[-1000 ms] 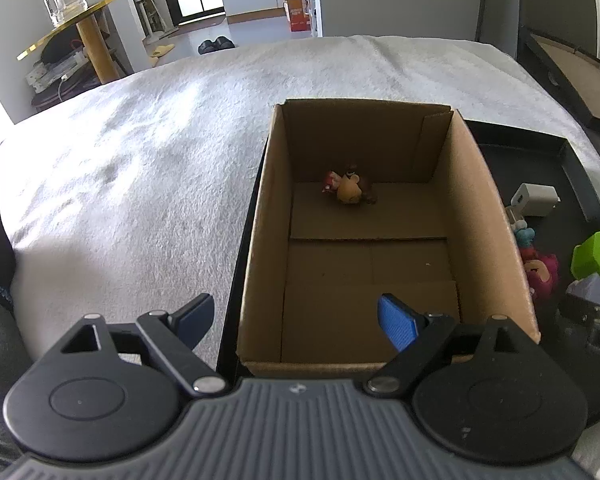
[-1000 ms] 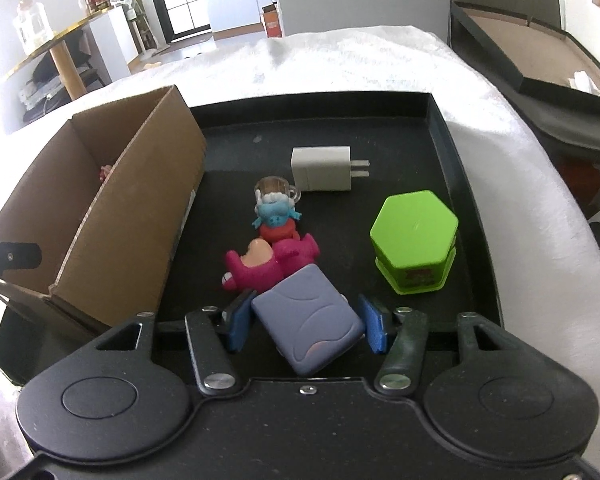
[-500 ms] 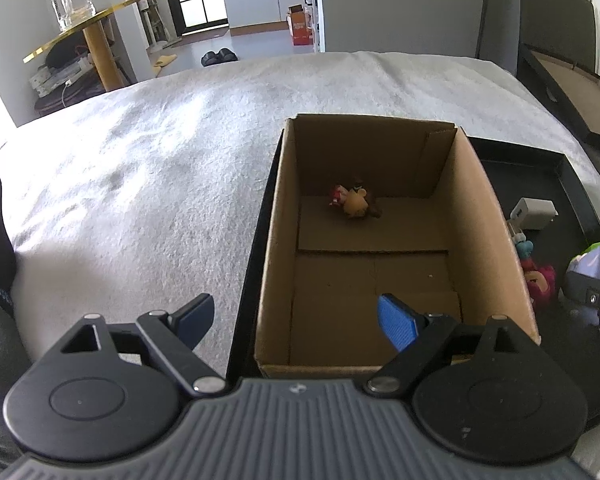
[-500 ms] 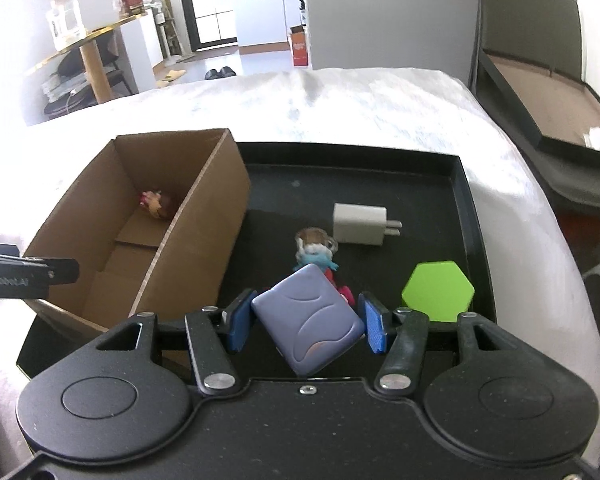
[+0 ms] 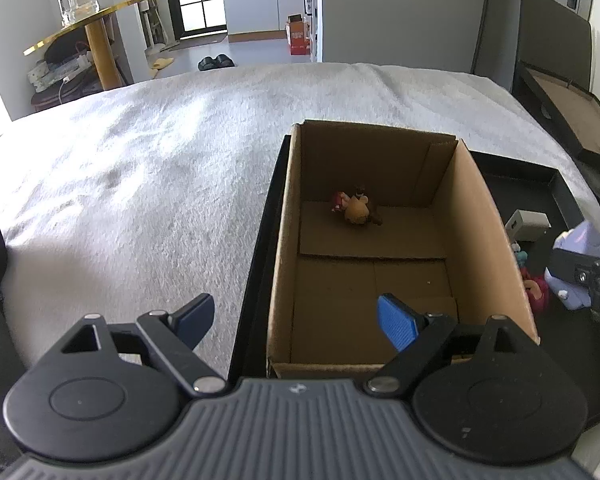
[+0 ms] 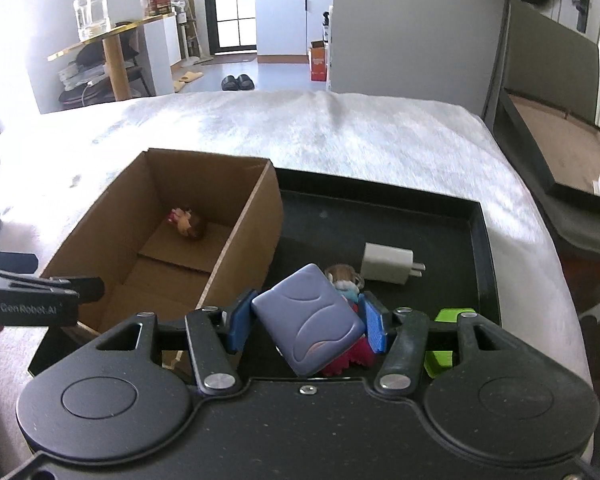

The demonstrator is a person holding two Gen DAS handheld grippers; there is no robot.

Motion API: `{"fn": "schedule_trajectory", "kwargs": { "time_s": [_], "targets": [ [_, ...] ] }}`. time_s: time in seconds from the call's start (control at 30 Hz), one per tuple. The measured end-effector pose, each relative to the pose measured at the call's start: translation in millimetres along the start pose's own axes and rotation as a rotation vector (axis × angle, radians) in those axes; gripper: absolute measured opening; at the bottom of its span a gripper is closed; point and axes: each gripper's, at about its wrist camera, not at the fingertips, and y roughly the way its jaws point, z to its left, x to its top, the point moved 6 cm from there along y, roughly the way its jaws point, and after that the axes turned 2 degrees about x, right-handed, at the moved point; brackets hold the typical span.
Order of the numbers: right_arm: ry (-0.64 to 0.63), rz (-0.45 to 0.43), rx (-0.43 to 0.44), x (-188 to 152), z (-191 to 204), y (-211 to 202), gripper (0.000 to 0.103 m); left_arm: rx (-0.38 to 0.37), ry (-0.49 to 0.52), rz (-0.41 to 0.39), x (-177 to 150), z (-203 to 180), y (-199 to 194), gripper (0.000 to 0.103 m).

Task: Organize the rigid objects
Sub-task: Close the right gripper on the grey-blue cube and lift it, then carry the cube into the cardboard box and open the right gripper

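White bedspread (image 6: 340, 136); "GenRobot.AI" on left gripper (image 6: 40, 300) beside cardboard box (image 6: 244, 240).

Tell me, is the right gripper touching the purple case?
Touching. The right wrist view shows the right gripper with both blue pads pressed against the sides of the purple case.

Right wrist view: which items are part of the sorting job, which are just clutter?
Job:
right claw holding purple case
cardboard box
figurine in box
white charger
green hexagon box
black tray

Lying about:
glass jar
slippers
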Motion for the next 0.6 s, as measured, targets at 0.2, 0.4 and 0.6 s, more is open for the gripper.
{"fn": "schedule_trajectory", "kwargs": {
  "time_s": [0.2,0.4,0.6],
  "targets": [
    [-0.033,-0.017,0.015,14,15,-1,0.054,-0.012,-0.005,-0.040,2,3,-6,0.087],
    [-0.070,-0.035,0.017,30,27,-3,0.054,-0.028,-0.021,-0.063,1,7,-6,0.084],
    [-0.104,-0.061,0.029,41,40,-5,0.054,-0.039,-0.038,-0.067,0,12,-5,0.070]
  ]
}}
